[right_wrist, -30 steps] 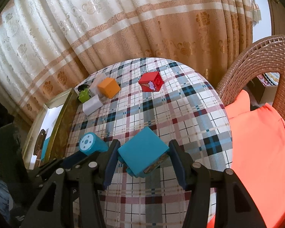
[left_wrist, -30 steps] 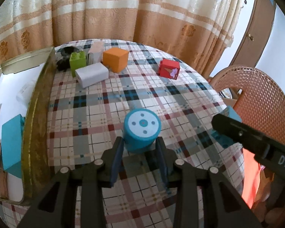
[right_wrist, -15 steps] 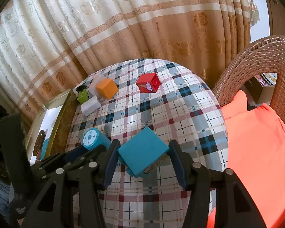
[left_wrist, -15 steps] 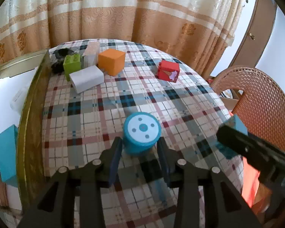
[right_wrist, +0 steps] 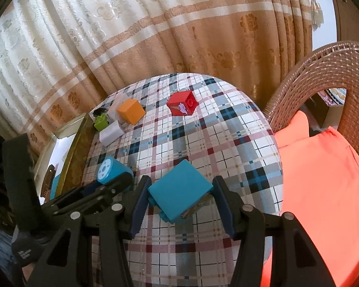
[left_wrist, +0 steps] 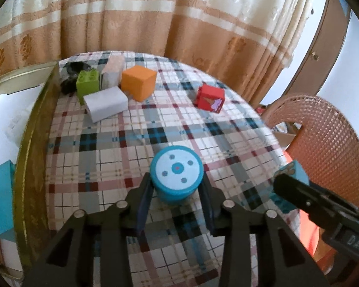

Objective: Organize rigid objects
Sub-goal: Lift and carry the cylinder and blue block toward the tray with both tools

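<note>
Aloft together — blue cylinder (left_wrist: 176, 176), blue cube (right_wrist: 181, 191).

You see a round table (left_wrist: 155, 129) covered by a plaid cloth. On its far left rest a green brick (left_wrist: 88, 83), a white block (left_wrist: 105, 103), an orange cube (left_wrist: 138, 86), a pale box (left_wrist: 112, 74) behind them, and a dark object (too blurred to identify) (left_wrist: 71, 71). A red cube (left_wrist: 210, 98) sits apart, farther right.
</note>
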Tool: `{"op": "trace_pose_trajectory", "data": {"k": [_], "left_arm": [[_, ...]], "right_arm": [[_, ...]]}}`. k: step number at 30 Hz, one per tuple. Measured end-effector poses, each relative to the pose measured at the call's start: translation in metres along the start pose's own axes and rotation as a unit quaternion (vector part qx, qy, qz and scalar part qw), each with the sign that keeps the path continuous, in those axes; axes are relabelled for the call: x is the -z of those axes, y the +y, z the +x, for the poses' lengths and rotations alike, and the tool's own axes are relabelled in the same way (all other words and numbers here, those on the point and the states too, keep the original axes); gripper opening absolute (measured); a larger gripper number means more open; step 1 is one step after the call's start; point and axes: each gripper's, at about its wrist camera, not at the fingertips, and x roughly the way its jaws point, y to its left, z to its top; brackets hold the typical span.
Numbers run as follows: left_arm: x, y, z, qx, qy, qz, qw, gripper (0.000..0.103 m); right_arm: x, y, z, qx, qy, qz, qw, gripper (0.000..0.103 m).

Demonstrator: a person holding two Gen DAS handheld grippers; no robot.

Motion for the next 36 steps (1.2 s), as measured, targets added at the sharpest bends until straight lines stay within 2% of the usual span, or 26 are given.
{"op": "trace_pose_trajectory", "data": {"k": [3,10,15,22,24,27,30,36], "left_arm": [[-0.001,0.0,-0.008,0.014,-0.008,-0.008,0.9998,0.037],[-0.002,-0.003,-0.039,0.022,-0.032,0.008,0.9992,0.037],[-0.005,0.017,-0.068,0.001,-0.057,0.005,0.9984,0.037],[-0.012,0.063,-0.114,-0.037,-0.098,-0.013,0.9944,0.037],[-0.012,0.08,-0.125,-0.059,-0.108,-0.017,0.9923,0.037],[-0.012,0.103,-0.136,-0.112,-0.124,-0.012,0.9858,0.037],[-0.011,0.13,-0.146,-0.115,-0.132,-0.032,0.9841,0.037],[-0.013,0.168,-0.151,-0.147,-0.131,-0.057,0.9787,0.037]], "right_arm": [[-0.001,0.003,-0.002,0.0,-0.003,-0.002,1.0,0.056],[-0.005,0.018,-0.01,-0.003,-0.012,-0.017,1.0,0.056],[-0.011,0.041,-0.014,-0.016,-0.019,-0.038,0.999,0.056],[-0.026,0.099,-0.015,-0.055,-0.035,-0.082,0.994,0.056],[-0.029,0.119,-0.015,-0.068,-0.042,-0.096,0.992,0.056],[-0.032,0.148,-0.01,-0.084,-0.044,-0.114,0.989,0.056],[-0.034,0.179,-0.003,-0.099,-0.044,-0.137,0.985,0.056],[-0.04,0.227,0.015,-0.128,-0.043,-0.153,0.979,0.056]]}}
